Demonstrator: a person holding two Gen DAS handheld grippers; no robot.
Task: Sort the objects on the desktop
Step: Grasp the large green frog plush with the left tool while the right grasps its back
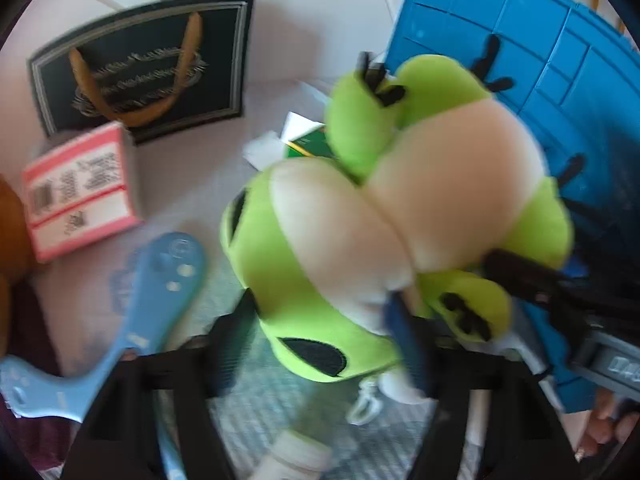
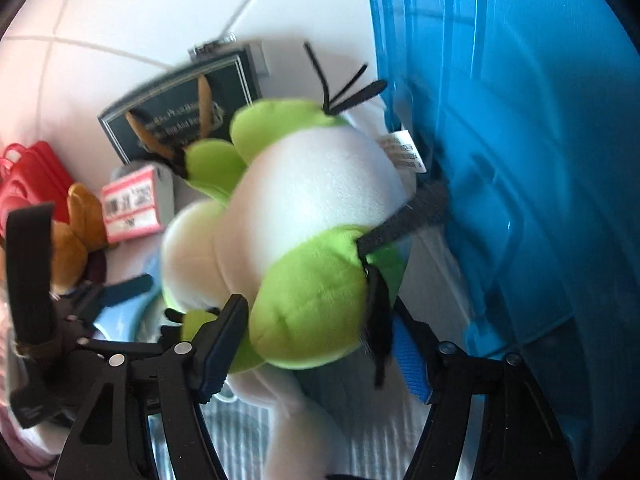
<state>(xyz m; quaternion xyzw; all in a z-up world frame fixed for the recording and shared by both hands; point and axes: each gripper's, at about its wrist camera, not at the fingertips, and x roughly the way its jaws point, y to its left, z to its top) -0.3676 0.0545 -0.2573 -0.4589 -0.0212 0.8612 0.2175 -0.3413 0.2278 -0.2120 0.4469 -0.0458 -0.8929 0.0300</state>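
Observation:
A green and cream plush frog (image 1: 384,216) with black eyes and thread toes hangs in the air, held between both grippers. My left gripper (image 1: 324,340) is shut on its head end. My right gripper (image 2: 316,340) is shut on the frog (image 2: 304,232) at a green leg, right beside the blue plastic bin (image 2: 520,160). The bin also shows in the left wrist view (image 1: 520,40) behind the frog.
On the white desk lie a black gift bag with gold handles (image 1: 148,72), a pink and white box (image 1: 80,196), a light blue plastic tool (image 1: 152,304), a white bottle (image 1: 292,460), a green carton (image 1: 308,146), a brown plush (image 2: 76,236) and a red case (image 2: 32,176).

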